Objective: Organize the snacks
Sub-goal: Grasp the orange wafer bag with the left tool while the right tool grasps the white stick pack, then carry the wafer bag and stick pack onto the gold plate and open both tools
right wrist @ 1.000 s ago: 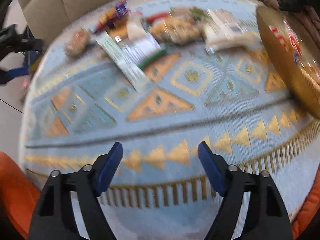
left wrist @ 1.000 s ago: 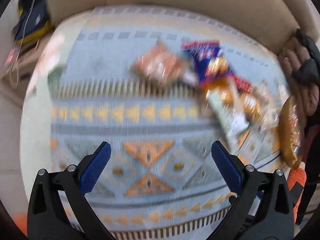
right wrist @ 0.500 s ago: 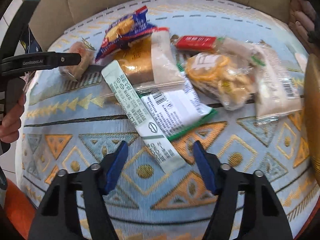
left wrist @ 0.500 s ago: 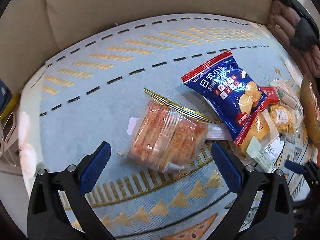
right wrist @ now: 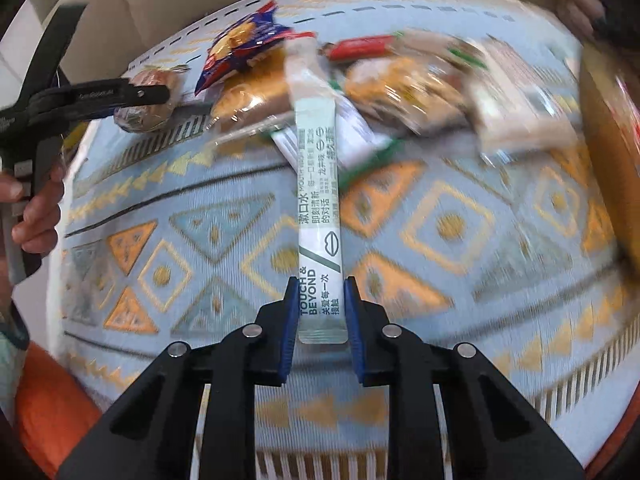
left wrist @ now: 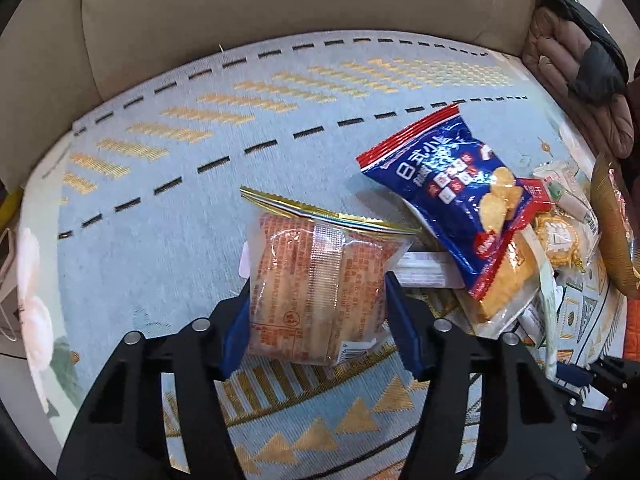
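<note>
- Left wrist view: left gripper (left wrist: pixel 318 316) closed in on a clear packet of orange biscuits (left wrist: pixel 316 284), blue pads pressed against both its sides; packet lying on the patterned blue cloth (left wrist: pixel 160 184), gold-edged seal pointing away from the camera.
- Just right of that packet: a blue chip bag (left wrist: pixel 452 192) with red trim, resting partly over a clear bag of yellow cake (left wrist: pixel 508 280); further right, more wrapped snacks heaped together, too crowded to tell apart.
- Beige sofa back (left wrist: pixel 280 4) behind the cloth; brown quilted garment (left wrist: pixel 576 92) at far right.
- Right wrist view: right gripper (right wrist: pixel 322 316) narrowed around the near end of a long white stick sachet (right wrist: pixel 318 184); pads at or very near its edges, firm contact hard to confirm; sachet stretching away toward the snack pile.
- Left side of same view: a hand (right wrist: pixel 38 204) holding the other gripper against the biscuit packet; background smeared by blur.
</note>
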